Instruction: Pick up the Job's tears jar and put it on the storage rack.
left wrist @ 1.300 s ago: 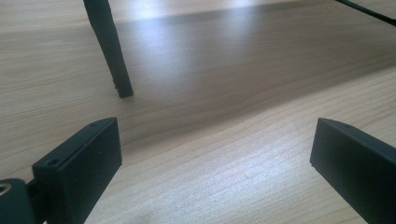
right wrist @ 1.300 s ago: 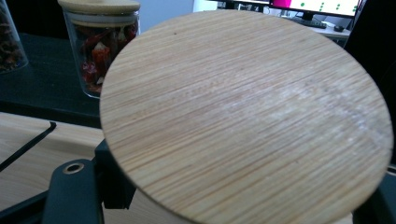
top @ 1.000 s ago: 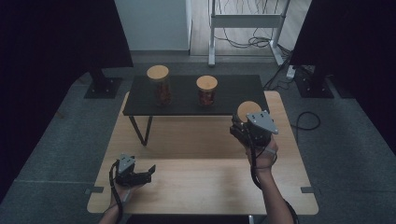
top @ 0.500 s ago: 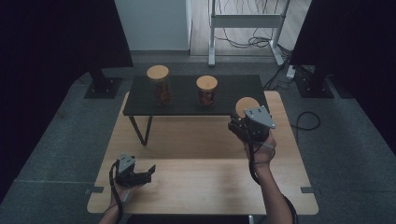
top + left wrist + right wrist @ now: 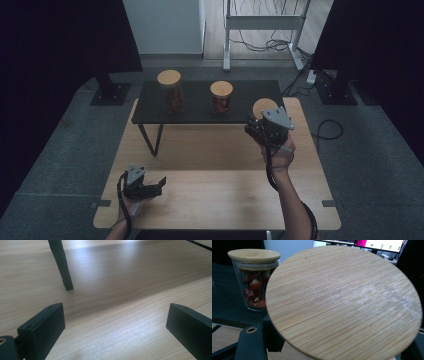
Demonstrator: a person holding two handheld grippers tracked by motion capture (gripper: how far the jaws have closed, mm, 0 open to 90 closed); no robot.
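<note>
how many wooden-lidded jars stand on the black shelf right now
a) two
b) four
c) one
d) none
a) In the high view two jars stand on the black shelf, the left jar and the middle jar; the right gripper carries a third jar beside the shelf's right end.

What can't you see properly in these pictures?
- Held jar: in the right gripper view its wooden lid covers the body and contents.
- Right tool: in the high view, its jaws are hidden under its grey plate.
- Middle jar: in the high view, too small to identify the red contents.
</note>
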